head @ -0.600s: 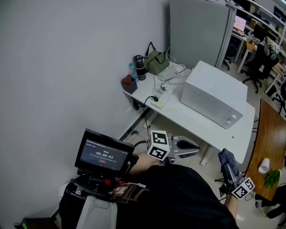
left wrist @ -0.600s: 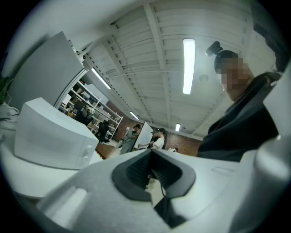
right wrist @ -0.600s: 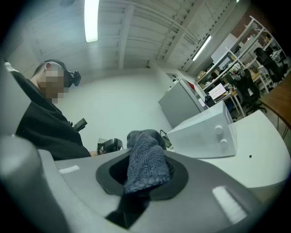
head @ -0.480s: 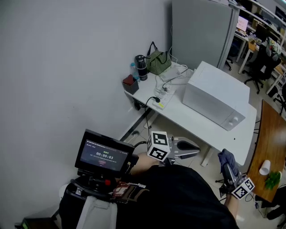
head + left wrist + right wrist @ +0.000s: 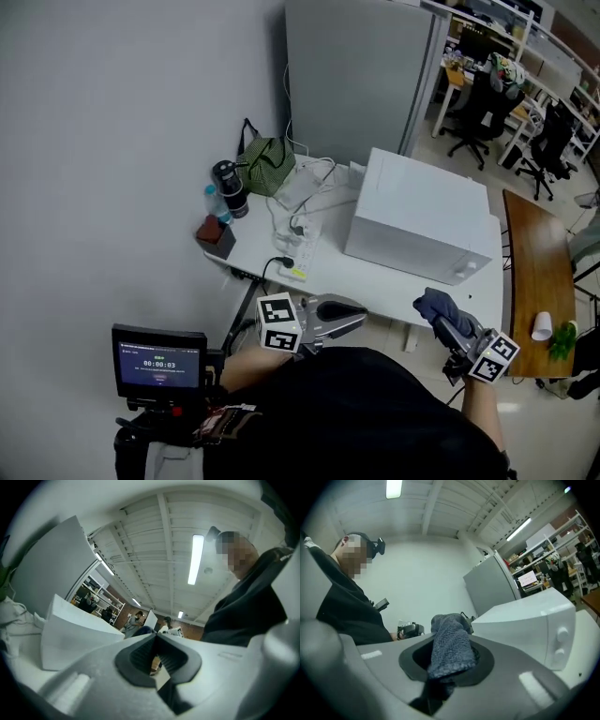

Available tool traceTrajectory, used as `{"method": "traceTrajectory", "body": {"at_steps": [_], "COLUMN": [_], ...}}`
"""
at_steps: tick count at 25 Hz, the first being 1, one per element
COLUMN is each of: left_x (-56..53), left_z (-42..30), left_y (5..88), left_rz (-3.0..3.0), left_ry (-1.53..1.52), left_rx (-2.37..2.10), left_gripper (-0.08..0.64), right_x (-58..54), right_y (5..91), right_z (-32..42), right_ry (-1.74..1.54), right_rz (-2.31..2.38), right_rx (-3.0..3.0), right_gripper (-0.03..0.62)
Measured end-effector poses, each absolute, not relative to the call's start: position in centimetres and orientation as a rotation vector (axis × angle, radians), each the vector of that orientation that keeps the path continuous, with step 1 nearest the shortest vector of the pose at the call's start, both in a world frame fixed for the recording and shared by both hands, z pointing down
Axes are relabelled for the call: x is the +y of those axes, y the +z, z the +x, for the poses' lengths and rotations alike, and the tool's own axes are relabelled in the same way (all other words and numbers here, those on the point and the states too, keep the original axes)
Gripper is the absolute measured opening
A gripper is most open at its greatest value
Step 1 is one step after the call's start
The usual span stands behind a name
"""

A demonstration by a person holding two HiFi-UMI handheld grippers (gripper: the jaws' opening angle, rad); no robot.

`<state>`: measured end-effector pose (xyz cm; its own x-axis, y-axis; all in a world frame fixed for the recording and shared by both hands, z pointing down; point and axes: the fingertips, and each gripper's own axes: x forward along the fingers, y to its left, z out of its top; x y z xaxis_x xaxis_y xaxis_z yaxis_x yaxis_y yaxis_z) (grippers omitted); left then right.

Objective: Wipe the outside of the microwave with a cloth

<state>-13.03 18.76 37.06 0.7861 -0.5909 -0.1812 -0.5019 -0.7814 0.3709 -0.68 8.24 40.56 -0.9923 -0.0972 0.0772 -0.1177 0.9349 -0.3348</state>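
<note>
Within the last half-second the head view has swung to centre the microwave (image 5: pixel 417 220) on the table (image 5: pixel 337 267) — the right gripper (image 5: pixel 452 330), clamped on the blue cloth (image 5: pixel 433 305), hangs just short of it, so wiping looks ready to start — while the left gripper (image 5: pixel 349 316) is closed on nothing.

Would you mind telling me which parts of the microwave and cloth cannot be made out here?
Back of the microwave: head view, turned away from the camera.
Markings on its knobs: right gripper view, too small to read.
Lower edge of the microwave: left gripper view, covered by the left gripper.
Lower end of the cloth: right gripper view, buried between the jaws of the right gripper.
</note>
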Motion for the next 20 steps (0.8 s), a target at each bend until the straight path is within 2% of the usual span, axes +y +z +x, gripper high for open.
{"method": "traceTrajectory", "body": {"at_steps": [6,11,16,20], "left_x": [15.9,14.2,11.9,8.7], "left_z": [-25.1,-29.8,-33.9,-37.2], "left_y": [35.8,36.5,41.3,40.3], "left_rz": [2.680,2.631,2.578,2.412], "left_ry": [-0.440,-0.514,-0.471,-0.515], "left_rx": [-0.847,-0.924,-1.218,-1.474], "left_gripper": [0.002,0.003,0.003,0.003], "right_x": [2.4,-3.8,-12.8,-19.6], "right_y": [34.6,30.7,36.4,41.1], "right_z": [-13.8,-22.7,-31.2,-37.0], "right_ry": [0.141,-0.241,-0.583,-0.713], "right_rz": [0.159,0.035,-0.138,-0.301], "right_rx": [-2.939,-2.732,-2.401,-2.057], "right_gripper": [0.067,0.067,0.067,0.067]}}
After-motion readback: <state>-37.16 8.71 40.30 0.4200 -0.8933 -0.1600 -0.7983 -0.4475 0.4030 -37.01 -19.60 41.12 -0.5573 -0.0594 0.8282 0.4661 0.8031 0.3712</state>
